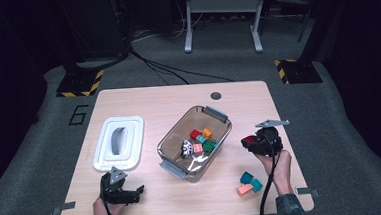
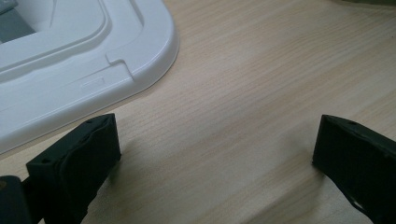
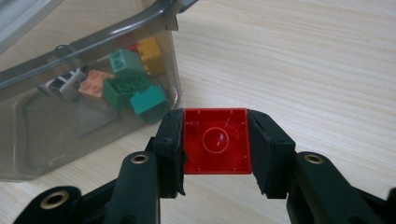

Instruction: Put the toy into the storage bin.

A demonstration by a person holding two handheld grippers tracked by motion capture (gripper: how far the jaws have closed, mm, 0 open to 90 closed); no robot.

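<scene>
My right gripper (image 3: 216, 142) is shut on a red brick (image 3: 216, 141), whose hollow underside faces the camera. In the high view that right gripper (image 1: 249, 140) hovers just right of the clear plastic bin (image 1: 172, 141), with the red brick (image 1: 249, 139) at its tip. The clear bin (image 3: 93, 42) holds several bricks: yellow, green, teal, salmon and grey-white. My left gripper (image 1: 133, 192) rests near the table's front left, jaws wide apart over bare wood. In the left gripper view the left gripper (image 2: 215, 154) has nothing between its jaws.
A white lid (image 1: 119, 143) lies left of the bin; its corner, the white lid (image 2: 93, 60), is close ahead of the left jaws. Two teal bricks (image 1: 250, 180) and a salmon brick (image 1: 244, 189) lie on the wooden table (image 1: 143, 98) near the right forearm.
</scene>
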